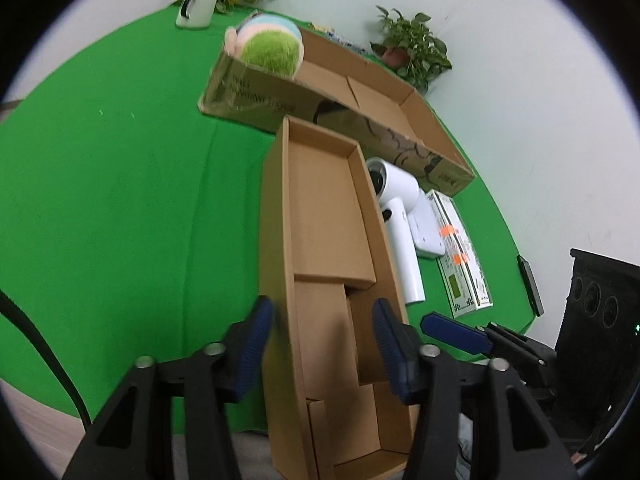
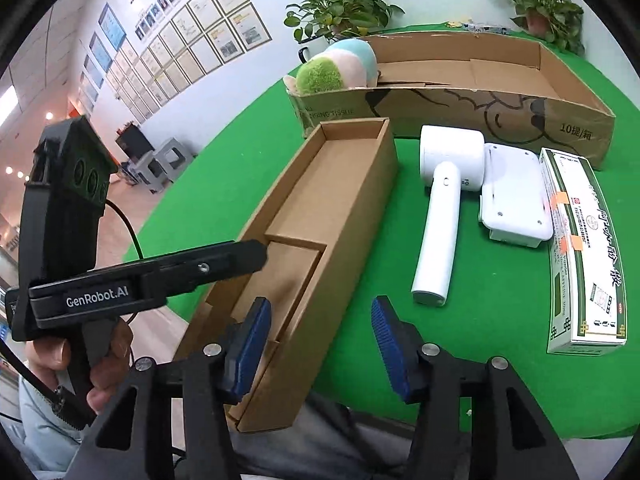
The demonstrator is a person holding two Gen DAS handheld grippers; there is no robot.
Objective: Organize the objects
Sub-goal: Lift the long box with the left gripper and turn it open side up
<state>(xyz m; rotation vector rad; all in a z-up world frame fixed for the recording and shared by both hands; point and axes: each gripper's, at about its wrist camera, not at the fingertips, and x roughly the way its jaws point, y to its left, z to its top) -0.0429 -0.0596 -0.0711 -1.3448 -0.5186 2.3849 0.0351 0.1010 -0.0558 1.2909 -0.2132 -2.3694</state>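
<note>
Left tool [image 1: 323, 346]: its blue pads are standing wide apart, straddling the near end of the long cardboard box [image 1: 320, 240]; one pad is sitting outside the left wall, the other over the right wall; whether they are touching the card cannot be told.
Right tool [image 2: 321, 344]: it is gaping open and gripping nothing, hovering over the box's near right wall and the green tabletop [image 2: 500, 320].
Long cardboard box: it is lying open-topped on the tabletop, its near end overhanging the edge, folded card inserts resting inside.
Large carton [image 2: 460, 92]: it is sitting behind the long box, at the far side of the tabletop.
Plush toy [image 2: 340, 66]: it is resting in the carton's left end.
White hair dryer [image 2: 444, 196]: it is lying just right of the long box, handle pointing toward the near edge.
White device [image 2: 514, 196]: it is lying flat, touching the dryer's head.
Green-and-white packet [image 2: 584, 248]: it is lying just right of the white device.
Potted plants [image 2: 344, 8]: they are standing behind the carton.
</note>
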